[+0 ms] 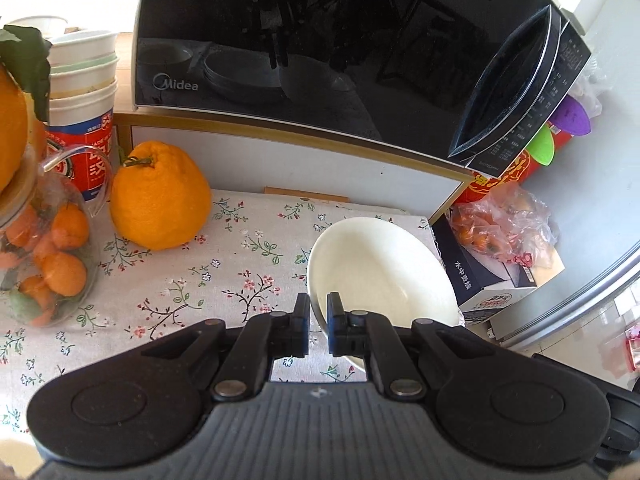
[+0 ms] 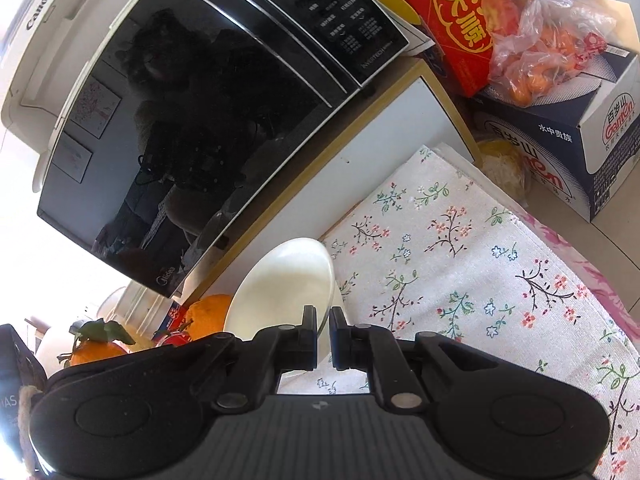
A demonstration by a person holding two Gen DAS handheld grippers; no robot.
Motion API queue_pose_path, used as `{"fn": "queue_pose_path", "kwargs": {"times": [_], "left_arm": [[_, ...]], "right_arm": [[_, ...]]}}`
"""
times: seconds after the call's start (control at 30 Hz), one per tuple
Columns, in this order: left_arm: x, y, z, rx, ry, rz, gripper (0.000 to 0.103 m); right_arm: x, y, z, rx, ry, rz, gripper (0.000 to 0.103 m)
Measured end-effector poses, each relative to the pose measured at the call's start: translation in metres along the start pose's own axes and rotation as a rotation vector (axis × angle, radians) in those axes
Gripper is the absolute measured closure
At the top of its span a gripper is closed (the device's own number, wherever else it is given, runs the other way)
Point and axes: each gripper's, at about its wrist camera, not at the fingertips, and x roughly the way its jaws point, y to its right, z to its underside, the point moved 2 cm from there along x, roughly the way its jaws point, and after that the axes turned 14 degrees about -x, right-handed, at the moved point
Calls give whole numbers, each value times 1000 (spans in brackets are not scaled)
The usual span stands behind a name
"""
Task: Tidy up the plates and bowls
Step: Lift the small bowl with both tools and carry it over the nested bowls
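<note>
**Two white dishes gripped at their rims**

A white bowl (image 1: 384, 272) tilts above the floral tabletop (image 1: 192, 280), its rim clenched in the left gripper (image 1: 318, 306) jaws. The right gripper (image 2: 323, 318) jaws clamp a white plate (image 2: 288, 280) edge, below the microwave (image 2: 200, 120).

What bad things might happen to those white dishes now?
The left gripper pinches only the rim of a tilted white bowl, so it might slip and drop onto the flowered cloth. The right gripper also grips a white dish by its edge, close to the microwave, which it might bump.
</note>
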Motion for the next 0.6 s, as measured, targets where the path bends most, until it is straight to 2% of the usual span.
{"fn": "queue_pose_path", "kwargs": {"times": [0.33,0.6], "left_arm": [[-56,-21,11,-42,30,45,96],[-92,-51,29,-90,32,97,96]], "right_arm": [[-36,-43,9,-63,0,-6,98],[-58,-69,30,-77,-22,-16,98]]}}
